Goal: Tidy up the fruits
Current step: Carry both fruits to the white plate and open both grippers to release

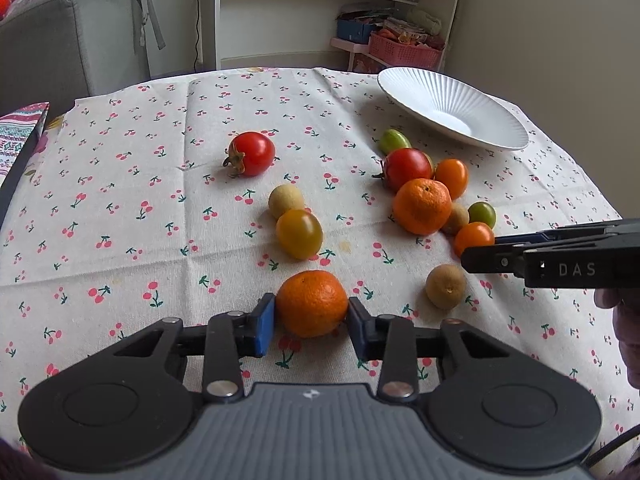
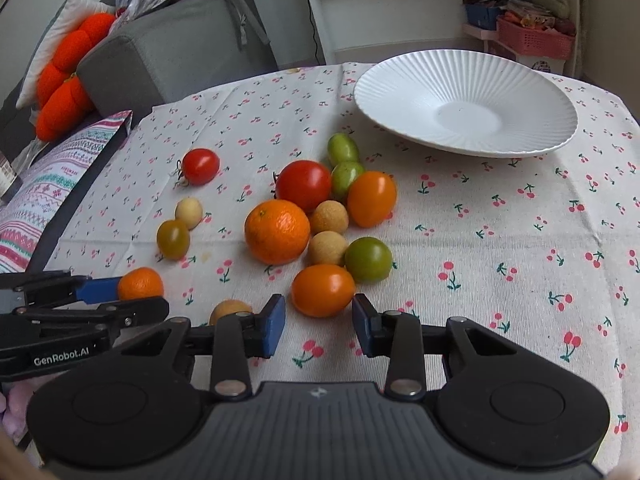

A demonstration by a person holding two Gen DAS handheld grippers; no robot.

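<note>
My left gripper is shut on a small orange mandarin, which rests on the cherry-print cloth; it also shows in the right wrist view. My right gripper is open, its blue pads either side of an orange tomato just ahead, not touching it. A white ribbed plate stands empty at the far right. Between lie a larger mandarin, red tomatoes, green tomatoes and tan longans.
A lone red tomato, a longan and a yellow tomato lie mid-cloth. A longan sits by the right gripper's finger. A grey sofa and white shelves stand beyond the table. A striped box lies left.
</note>
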